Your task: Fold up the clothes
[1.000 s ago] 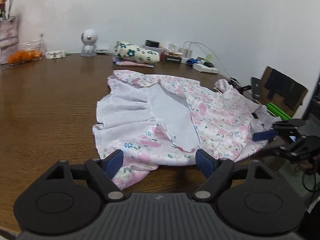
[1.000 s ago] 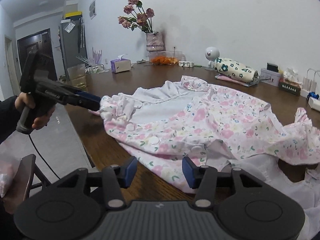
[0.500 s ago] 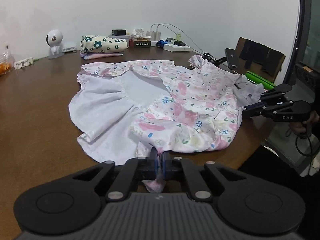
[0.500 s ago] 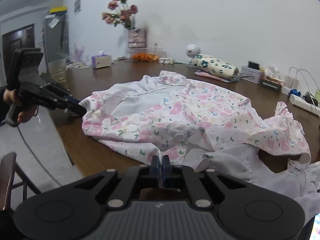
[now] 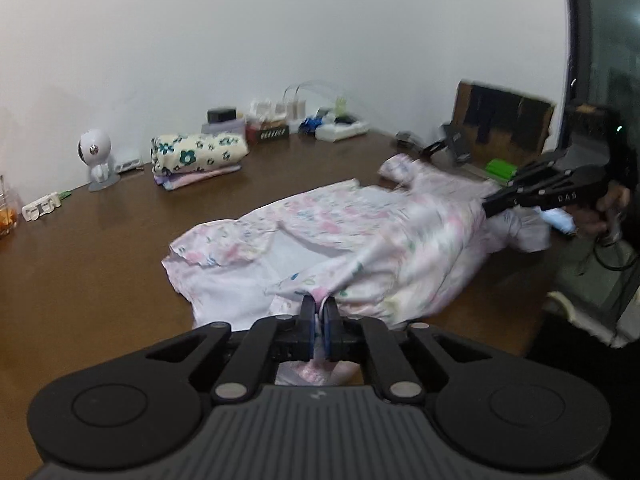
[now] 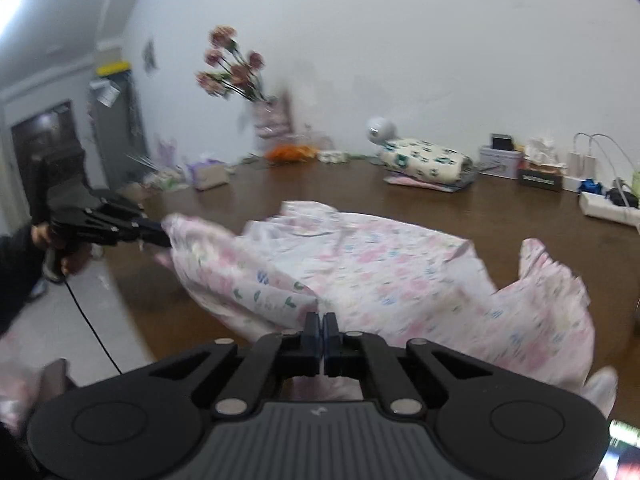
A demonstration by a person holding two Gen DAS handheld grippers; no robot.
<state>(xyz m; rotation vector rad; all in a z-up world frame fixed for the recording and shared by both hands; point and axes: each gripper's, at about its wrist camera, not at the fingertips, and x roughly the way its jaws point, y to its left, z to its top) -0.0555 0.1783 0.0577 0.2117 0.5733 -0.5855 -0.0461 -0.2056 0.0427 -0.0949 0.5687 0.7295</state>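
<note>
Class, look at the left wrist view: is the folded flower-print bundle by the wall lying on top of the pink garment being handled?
No: the folded bundle sits apart near the wall, bare table between it and the pink garment.

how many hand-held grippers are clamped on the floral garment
2: the left hand-held gripper grips its near edge, and the right hand-held gripper pinches another edge of the floral garment.

My 2 grippers: black, blue pads (image 5: 308, 326). Garment (image 5: 360, 240): white, pink floral print, green and blue sprigs. Table (image 5: 100, 240): dark brown wood grain. Folded bundle (image 5: 198, 154): cream, teal flowers. Wall (image 5: 280, 40): white.
</note>
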